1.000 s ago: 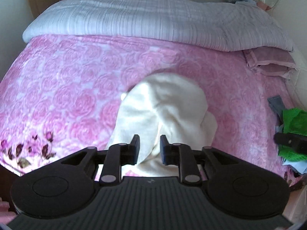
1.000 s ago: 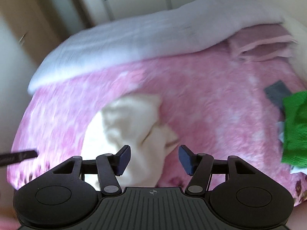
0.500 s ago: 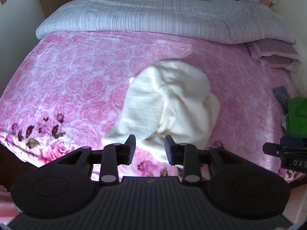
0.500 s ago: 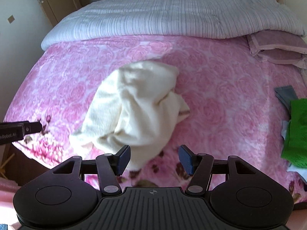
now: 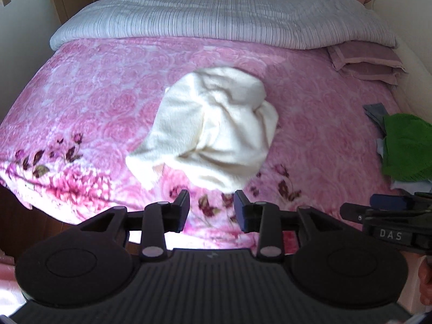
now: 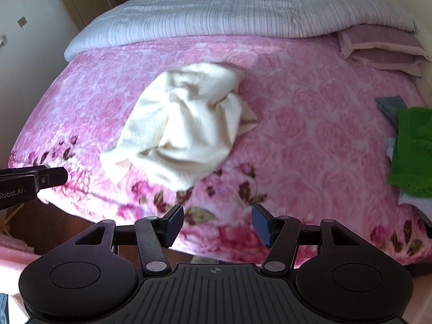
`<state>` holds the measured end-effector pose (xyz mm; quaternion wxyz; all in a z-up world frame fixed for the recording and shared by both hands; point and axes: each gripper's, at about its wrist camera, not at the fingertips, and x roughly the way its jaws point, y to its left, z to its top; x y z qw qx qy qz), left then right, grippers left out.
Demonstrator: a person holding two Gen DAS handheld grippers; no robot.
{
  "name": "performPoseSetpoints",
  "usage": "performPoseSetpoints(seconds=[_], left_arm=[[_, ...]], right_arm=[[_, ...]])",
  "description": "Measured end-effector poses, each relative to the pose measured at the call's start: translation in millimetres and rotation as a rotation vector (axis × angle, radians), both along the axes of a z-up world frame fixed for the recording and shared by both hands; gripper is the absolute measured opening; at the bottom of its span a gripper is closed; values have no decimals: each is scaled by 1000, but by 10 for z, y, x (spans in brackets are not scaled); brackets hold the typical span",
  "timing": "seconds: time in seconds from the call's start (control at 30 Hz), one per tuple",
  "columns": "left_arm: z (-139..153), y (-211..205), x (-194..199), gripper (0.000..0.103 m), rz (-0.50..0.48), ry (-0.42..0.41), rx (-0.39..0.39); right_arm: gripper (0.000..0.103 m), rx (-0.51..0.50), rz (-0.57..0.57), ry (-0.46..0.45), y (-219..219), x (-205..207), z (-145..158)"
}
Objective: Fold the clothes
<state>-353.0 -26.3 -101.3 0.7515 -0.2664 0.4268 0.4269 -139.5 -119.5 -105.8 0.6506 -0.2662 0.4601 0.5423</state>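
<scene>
Where rumpled, a cream garment (image 5: 216,132) on the pink floral bedspread (image 5: 81,102).

Wide bare stretches of the pink rose blanket (image 6: 310,124) lie open left and right of the crumpled cream garment (image 6: 186,129), which sits alone mid-bed. The striped grey quilt (image 6: 243,10) walls off the far side, with a folded mauve blanket (image 6: 383,48) at its right end. A green garment (image 6: 413,148) on a small clothes pile crowds the right edge.
</scene>
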Motion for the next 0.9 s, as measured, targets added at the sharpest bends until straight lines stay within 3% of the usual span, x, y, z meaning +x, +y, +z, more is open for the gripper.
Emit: performPoseSetpoints(seconds=[0.17,0.43,0.67,0.9], left_arm=[[-7,-142,-63,32,14,7,-2],[53,-38,-157,35,29,-4,13],[-60,337,-271,37,0,9,1],[-231,954,-297,43,-96,41,-11]], right_arm=[[59,6,13,7,-152,-59,4],[59,27,-1,13,-93,-30,44],[59,22,-28,21,271,14,21],[59,7,-111,28,728,110,-84]])
